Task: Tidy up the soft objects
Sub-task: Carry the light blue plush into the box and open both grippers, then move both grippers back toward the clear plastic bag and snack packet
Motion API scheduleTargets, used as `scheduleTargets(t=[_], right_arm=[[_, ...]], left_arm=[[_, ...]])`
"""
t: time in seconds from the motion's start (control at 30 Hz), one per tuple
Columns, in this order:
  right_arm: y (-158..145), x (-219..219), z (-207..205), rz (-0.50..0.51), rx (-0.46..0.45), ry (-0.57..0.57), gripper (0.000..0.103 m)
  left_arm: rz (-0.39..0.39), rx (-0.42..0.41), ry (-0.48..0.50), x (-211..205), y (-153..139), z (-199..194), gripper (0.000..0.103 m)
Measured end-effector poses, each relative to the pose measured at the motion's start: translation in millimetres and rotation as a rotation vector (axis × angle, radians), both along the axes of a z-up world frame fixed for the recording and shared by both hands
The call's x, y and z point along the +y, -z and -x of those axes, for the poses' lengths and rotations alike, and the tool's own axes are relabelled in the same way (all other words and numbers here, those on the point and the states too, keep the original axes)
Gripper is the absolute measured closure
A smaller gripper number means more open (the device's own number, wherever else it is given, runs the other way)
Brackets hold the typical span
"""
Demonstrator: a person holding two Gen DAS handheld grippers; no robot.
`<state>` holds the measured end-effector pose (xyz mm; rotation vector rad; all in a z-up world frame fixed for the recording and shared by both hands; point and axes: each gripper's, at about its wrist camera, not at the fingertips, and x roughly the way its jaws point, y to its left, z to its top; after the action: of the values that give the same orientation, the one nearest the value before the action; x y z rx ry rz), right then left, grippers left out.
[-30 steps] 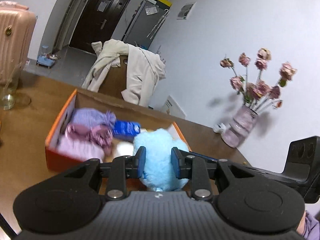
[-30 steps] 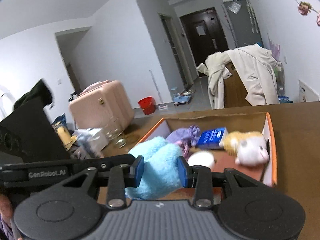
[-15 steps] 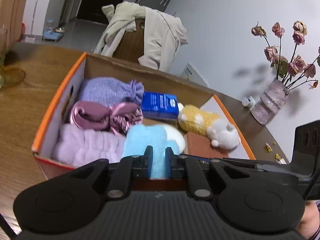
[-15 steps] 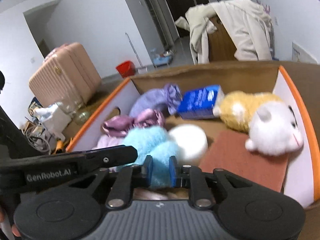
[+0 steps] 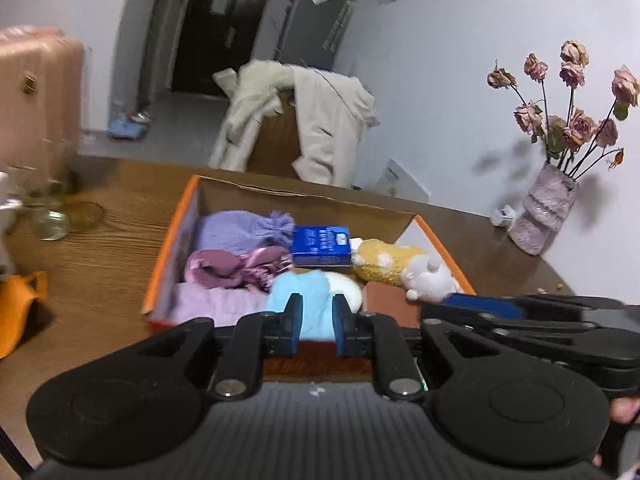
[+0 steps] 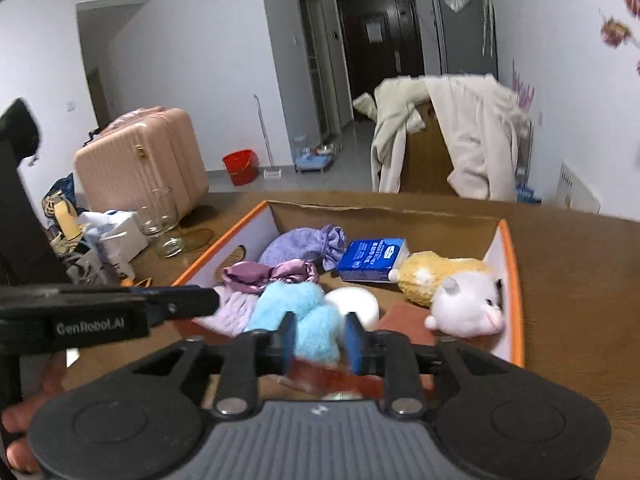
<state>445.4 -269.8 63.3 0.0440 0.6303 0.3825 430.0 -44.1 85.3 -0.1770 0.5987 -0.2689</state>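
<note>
An orange-rimmed cardboard box on the wooden table holds soft things: a light blue fluffy item, a lilac knit pouch, a pink satin scrunchie, a pale purple fluffy cloth, a white pad, a yellow-and-white plush and a blue tissue pack. My left gripper and right gripper are both open just above the box's near edge, and the blue item lies beyond their fingers.
A vase of dried roses stands on the table at the right. Glass jars and clutter sit to the left of the box, with an orange object at the table's left. A chair draped with a cream coat stands behind the table.
Both grippers lowered the blue fluffy item into the box, then opened and drew back and up. The item now rests in the box by the white pad.
</note>
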Motion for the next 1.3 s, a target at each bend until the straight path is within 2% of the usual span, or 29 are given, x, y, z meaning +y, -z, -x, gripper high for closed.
scheduleTargets(t=[0.03,0.07,0.1,0.2,0.27,0.37,0.63,0.83,0.97,1.1,1.17,1.3], right_arm=[[-1.1,-2.3,14.4,0.006,-0.017,0.000,0.056],[-1.3,-4.5,26.5,0.005,-0.029,-0.002,0.045],[-1.3,-7.6,38.6,0.001,-0.036,0.000,0.041],[1.8,-13.4,70.7,0.014,-0.046,0.005,0.041],[3.6,-13.1,87.5,0.031,-0.056,0.010,0.037],[5.3,-12.2,111.2,0.049,-0.068,0.022,0.032],[10.6,-0.8,155.2,0.090,-0.090,0.048,0.025],[16.7,-1.0,180.3,0.075,-0.093,0.061,0.022],[24.4,-4.3,199.3,0.054,-0.098,0.064,0.017],[31.4,-12.2,211.3,0.030,-0.094,0.092,0.017],[33.7,-15.7,215.6,0.022,-0.095,0.105,0.017],[39.2,-21.3,214.1,0.020,-0.081,0.120,0.017]], left_arm=[[-0.017,-0.020,-0.012,-1.3,-2.0,12.4,0.082],[-0.038,-0.038,-0.029,-3.1,-1.9,26.5,0.071],[-0.062,-0.046,-0.047,-3.6,-1.7,37.7,0.068],[-0.134,-0.086,-0.081,-8.0,1.8,71.3,0.056],[-0.142,-0.097,-0.083,-10.2,3.8,91.6,0.036],[-0.155,-0.115,-0.080,-14.5,6.5,117.5,0.026],[-0.163,-0.126,-0.106,-17.6,10.8,161.7,0.020],[-0.144,-0.119,-0.125,-8.6,10.3,181.2,0.017],[-0.142,-0.123,-0.147,-4.0,15.2,194.5,0.011],[-0.151,-0.114,-0.162,-1.0,23.8,206.2,0.010],[-0.157,-0.125,-0.163,0.0,27.3,212.5,0.003],[-0.177,-0.127,-0.160,-0.7,33.5,213.6,0.003]])
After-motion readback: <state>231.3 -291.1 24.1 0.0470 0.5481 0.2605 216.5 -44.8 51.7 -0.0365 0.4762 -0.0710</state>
